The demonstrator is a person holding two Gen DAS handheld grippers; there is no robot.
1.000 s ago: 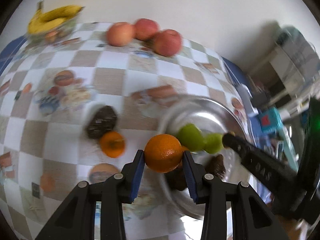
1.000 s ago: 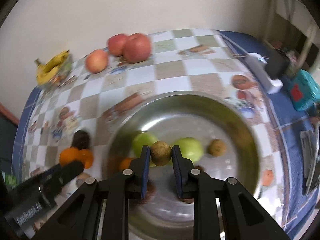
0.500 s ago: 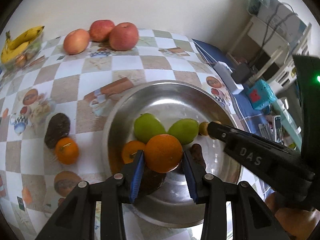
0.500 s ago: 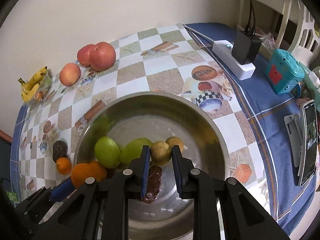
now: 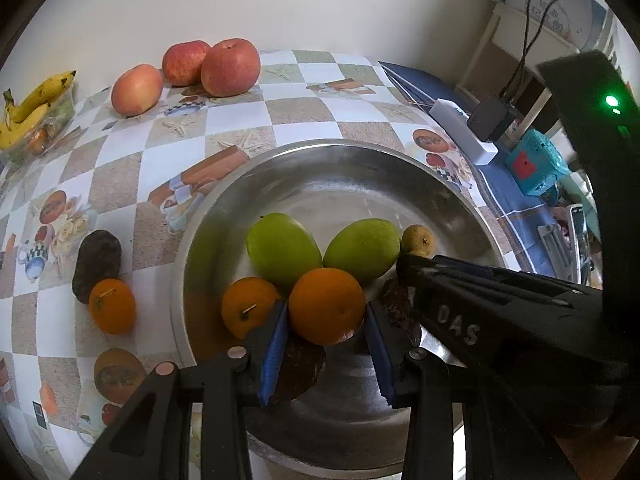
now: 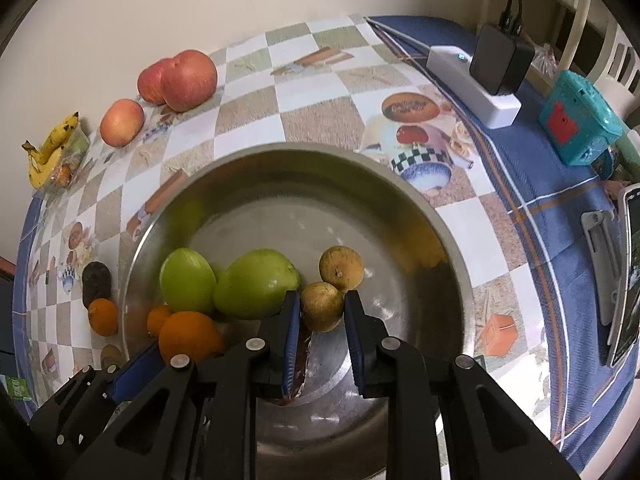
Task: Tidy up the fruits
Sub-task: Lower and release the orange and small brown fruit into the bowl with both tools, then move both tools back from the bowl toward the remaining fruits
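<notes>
My left gripper [image 5: 326, 336] is shut on an orange [image 5: 326, 306] and holds it over the steel bowl [image 5: 332, 152]. My right gripper [image 6: 320, 326] is shut on a small brown fruit [image 6: 322, 306] over the same bowl [image 6: 448, 236]. In the bowl lie two green mangoes [image 5: 282, 250] [image 5: 362, 248], a smaller orange [image 5: 248, 306], another brown fruit [image 6: 341, 269] and dark fruits [image 5: 298, 368] under the grippers. On the table left of the bowl sit an orange [image 5: 112, 306] and a dark fruit [image 5: 97, 258].
Three red apples [image 5: 230, 67] and a bunch of bananas [image 5: 32, 106] lie at the table's far side by the wall. A white power strip [image 6: 474, 86], a teal box [image 6: 576, 118] and a phone on a stand [image 6: 626, 276] are on the blue cloth at the right.
Both grippers have moved with their fruit from the bowl's left side to over the bowl and lower into it. The left gripper swung right, away from the loose orange on the table.
</notes>
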